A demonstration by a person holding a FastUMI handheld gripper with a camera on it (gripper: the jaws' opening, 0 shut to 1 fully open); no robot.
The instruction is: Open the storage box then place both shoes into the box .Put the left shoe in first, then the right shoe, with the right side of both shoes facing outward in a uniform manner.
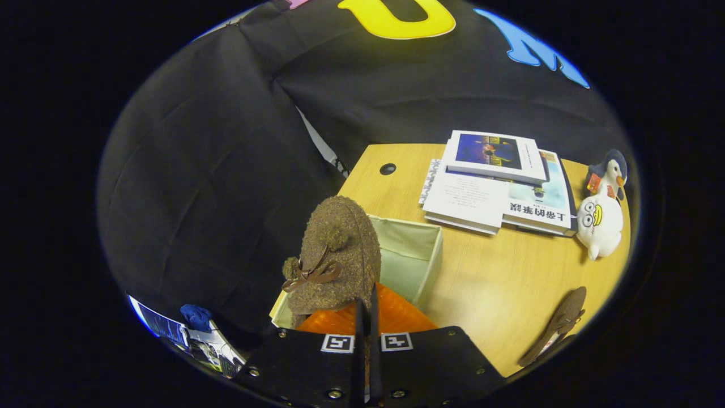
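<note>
Gripper (367, 309) fingers pressed close together, pinching the heel edge of a brown fuzzy shoe (334, 255) with a bow and pompoms; orange lining shows just ahead of the fingers. Shoe hangs over the open cream storage box (422, 258) at the tabletop's (498, 283) left edge. Second brown shoe (558, 328) lies near the right front edge. Stacked books (498, 181) at the far edge, penguin plush (601, 212) beside them.

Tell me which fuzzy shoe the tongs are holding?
The brown fuzzy shoe with the bow, pinched in the tongs above the open storage box. The other shoe lies alone on the table.
</note>
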